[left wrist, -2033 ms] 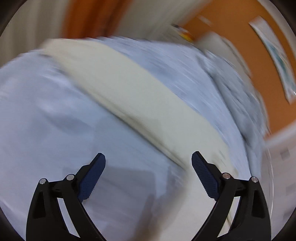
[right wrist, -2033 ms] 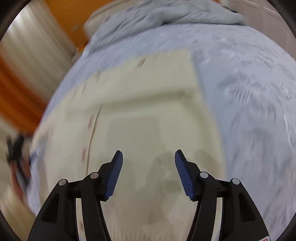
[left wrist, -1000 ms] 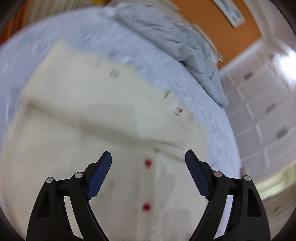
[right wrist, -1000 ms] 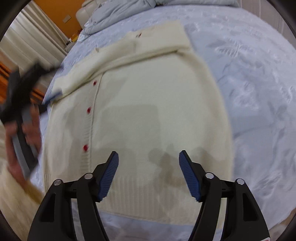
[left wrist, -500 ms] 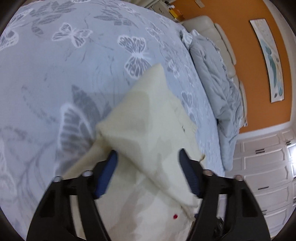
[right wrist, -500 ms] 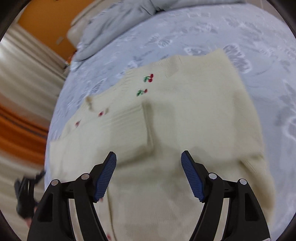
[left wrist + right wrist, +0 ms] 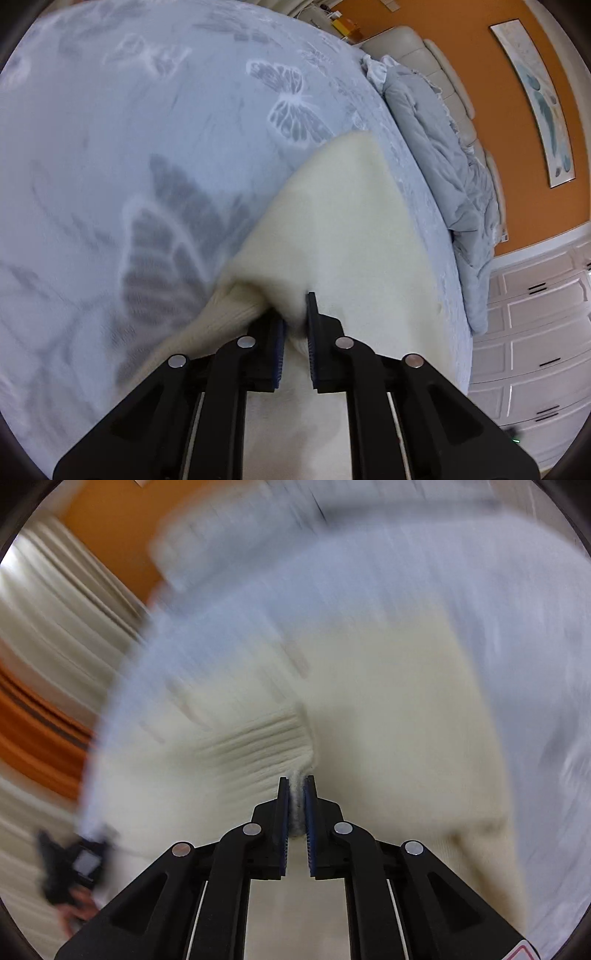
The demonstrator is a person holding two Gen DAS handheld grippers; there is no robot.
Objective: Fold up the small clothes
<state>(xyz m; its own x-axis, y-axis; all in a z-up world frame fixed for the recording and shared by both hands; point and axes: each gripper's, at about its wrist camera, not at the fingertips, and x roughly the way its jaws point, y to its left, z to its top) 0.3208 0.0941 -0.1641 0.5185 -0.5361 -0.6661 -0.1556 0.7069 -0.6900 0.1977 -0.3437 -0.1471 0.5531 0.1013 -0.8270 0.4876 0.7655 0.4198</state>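
Note:
A cream knitted cardigan (image 7: 351, 236) lies on a grey-blue bedspread with a butterfly print (image 7: 147, 147). My left gripper (image 7: 295, 321) is shut on a folded edge of the cardigan, by its ribbed hem. In the right wrist view, which is motion-blurred, my right gripper (image 7: 296, 794) is shut on the cardigan's (image 7: 388, 701) ribbed cuff (image 7: 258, 738), with knit pinched between the blue pads. The left gripper shows blurred at the lower left of that view (image 7: 74, 867).
A crumpled grey duvet (image 7: 443, 147) lies along the far side of the bed by a beige headboard. An orange wall with a picture (image 7: 535, 92) and white cupboards (image 7: 535, 332) stand behind. Curtains (image 7: 55, 646) hang to the left in the right wrist view.
Both grippers were open above the cardigan half a second ago; both have now closed on its fabric. The right wrist view has become blurred with motion.

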